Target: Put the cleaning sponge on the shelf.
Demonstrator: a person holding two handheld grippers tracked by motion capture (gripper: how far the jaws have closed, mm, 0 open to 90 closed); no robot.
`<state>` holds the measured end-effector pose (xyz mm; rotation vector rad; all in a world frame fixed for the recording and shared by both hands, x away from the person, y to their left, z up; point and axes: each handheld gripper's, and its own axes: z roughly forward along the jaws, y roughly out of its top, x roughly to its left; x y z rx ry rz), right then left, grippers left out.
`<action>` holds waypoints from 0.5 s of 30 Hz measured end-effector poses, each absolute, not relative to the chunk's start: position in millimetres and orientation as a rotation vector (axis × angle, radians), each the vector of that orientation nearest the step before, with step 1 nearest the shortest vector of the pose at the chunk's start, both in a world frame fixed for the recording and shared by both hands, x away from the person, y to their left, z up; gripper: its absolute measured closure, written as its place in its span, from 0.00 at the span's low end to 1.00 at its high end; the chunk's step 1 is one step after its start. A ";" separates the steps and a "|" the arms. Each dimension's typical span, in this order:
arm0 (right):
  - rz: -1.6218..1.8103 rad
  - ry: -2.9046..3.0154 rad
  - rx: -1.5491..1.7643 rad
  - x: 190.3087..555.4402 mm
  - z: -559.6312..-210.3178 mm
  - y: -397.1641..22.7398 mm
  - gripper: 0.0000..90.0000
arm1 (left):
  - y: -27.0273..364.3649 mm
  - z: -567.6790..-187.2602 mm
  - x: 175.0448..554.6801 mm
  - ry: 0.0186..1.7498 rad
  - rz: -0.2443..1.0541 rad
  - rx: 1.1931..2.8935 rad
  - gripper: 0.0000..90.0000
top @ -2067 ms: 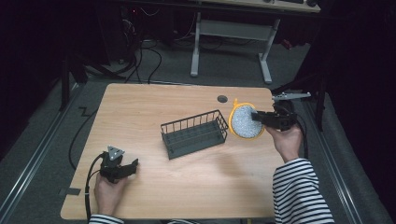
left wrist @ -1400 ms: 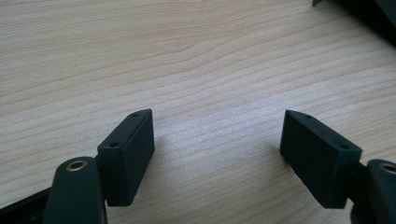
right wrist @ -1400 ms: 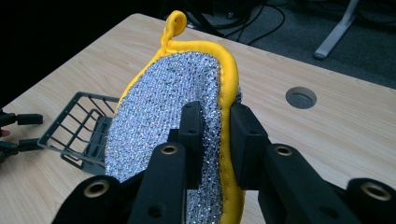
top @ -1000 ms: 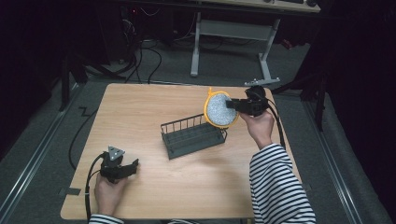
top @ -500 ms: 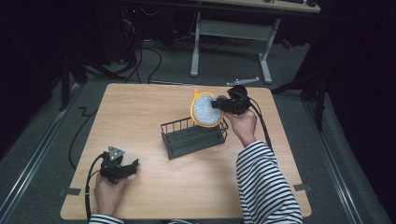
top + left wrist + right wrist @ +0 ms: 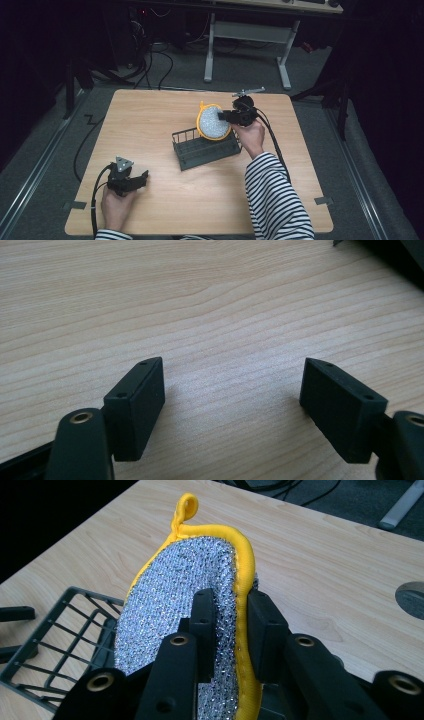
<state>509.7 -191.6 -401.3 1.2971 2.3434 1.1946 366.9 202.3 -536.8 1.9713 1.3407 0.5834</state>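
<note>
Wire rack (image 6: 206, 148), dark grey, sits near the middle of the wooden bench (image 6: 150, 115), long side running slightly skewed; taking it as the landmark for all else.

Right tongs (image 6: 223, 116) are above the rack's far right corner, held in the right hand (image 6: 248, 134); striped sleeve (image 6: 272, 195) runs back from it toward the near bench edge. Jaws nearly together, pinched on the edge of a round scrubbing pad (image 6: 213, 121); in the right gripper view the right tongs (image 6: 227, 617) clamp the pad (image 6: 175, 605) w/ one jaw on the silver mesh face and the other behind the yellow rim. Pad stands roughly upright, silver sparkly face w/ yellow binding, small yellow loop (image 6: 184, 507) at its top; its lower edge is at or just above the rack's far rim, can't tell if touching. Rack (image 6: 60, 640) shows below-left of the pad in that view.

Left tongs (image 6: 141, 178) are well apart from the rack, toward the near left corner of the bench, held low by the left hand (image 6: 116, 202); grey three-cornered plate on top, cable trailing off the bench edge. In the left gripper view the left tongs (image 6: 232, 390) are wide open, nothing between the jaws but bare wood.

Round dark hole (image 6: 412, 596) in the bench lies beyond the rack, far-right side.
</note>
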 end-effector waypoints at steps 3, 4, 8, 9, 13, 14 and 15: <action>1.187 2.348 1.302 510.4 -404.9 -190.5 0.84 | 202.2 -536.8 366.9 1.341 0.583 1.971 0.29; 1.184 2.350 1.304 509.9 -407.2 -190.7 0.83 | 202.2 -536.8 366.9 1.340 0.583 1.971 0.29; 1.162 2.365 1.301 509.6 -409.4 -192.2 0.83 | 202.2 -536.9 366.9 1.340 0.583 1.971 0.29; 1.153 2.368 1.297 509.3 -409.6 -192.3 0.83 | 202.2 -536.9 366.9 1.340 0.583 1.971 0.29; 1.132 2.372 1.272 507.8 -409.9 -191.3 0.83 | 202.2 -536.9 366.9 1.340 0.583 1.971 0.29; 1.112 2.381 1.255 506.8 -411.0 -190.9 0.83 | 202.2 -536.9 366.9 1.339 0.582 1.971 0.29; 1.112 2.381 1.255 506.8 -411.0 -190.9 0.83 | 202.2 -536.9 366.9 1.339 0.582 1.971 0.29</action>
